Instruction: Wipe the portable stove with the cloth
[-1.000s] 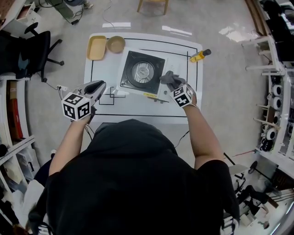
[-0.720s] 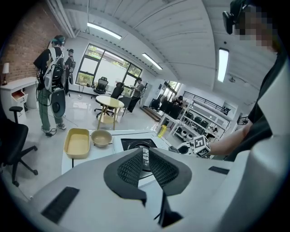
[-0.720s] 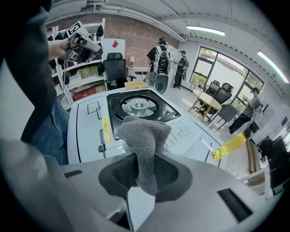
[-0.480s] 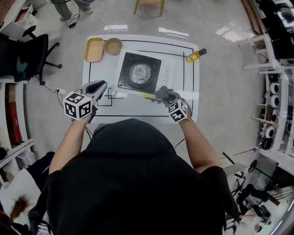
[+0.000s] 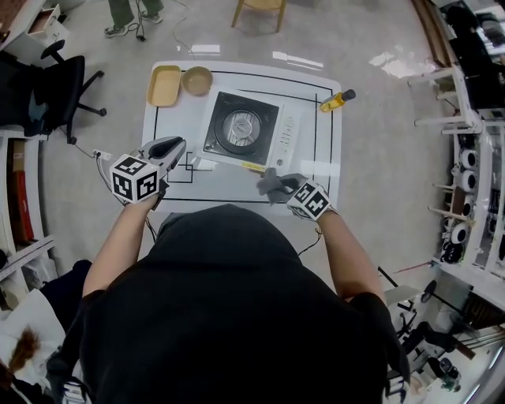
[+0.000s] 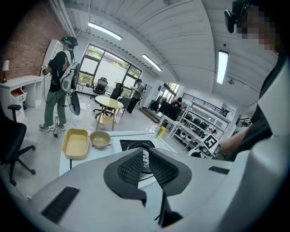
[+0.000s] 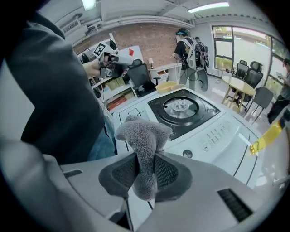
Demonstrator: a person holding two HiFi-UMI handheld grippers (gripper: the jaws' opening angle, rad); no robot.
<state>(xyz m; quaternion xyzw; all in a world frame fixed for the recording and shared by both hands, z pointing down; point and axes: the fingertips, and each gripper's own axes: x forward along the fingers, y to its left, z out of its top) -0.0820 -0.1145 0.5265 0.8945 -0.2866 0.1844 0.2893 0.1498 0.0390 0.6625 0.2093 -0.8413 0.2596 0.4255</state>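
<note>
The portable stove (image 5: pixel 241 126) is white with a black square burner plate, and it lies in the middle of the white table (image 5: pixel 177 188). My right gripper (image 5: pixel 281 188) is off the stove's near right corner, over the table's front part, shut on the grey fluffy cloth (image 5: pixel 271 184). In the right gripper view the cloth (image 7: pixel 144 136) stands up between the pads, with the stove (image 7: pixel 181 108) beyond it. My left gripper (image 5: pixel 167 148) hovers at the table's left front with its jaws shut on nothing. The stove (image 6: pixel 136 145) shows past the left gripper (image 6: pixel 145 153).
A yellow tray (image 5: pixel 166 84) and a tan bowl (image 5: pixel 196 80) sit at the table's far left corner. A yellow bottle (image 5: pixel 337 100) lies at the far right edge. An office chair (image 5: pixel 47 87) stands to the left, shelving (image 5: pixel 473 158) to the right, a wooden stool (image 5: pixel 260 9) beyond.
My right gripper has pulled back with the cloth from the stove's right side toward me, past its near edge. The left gripper has stayed where it was.
</note>
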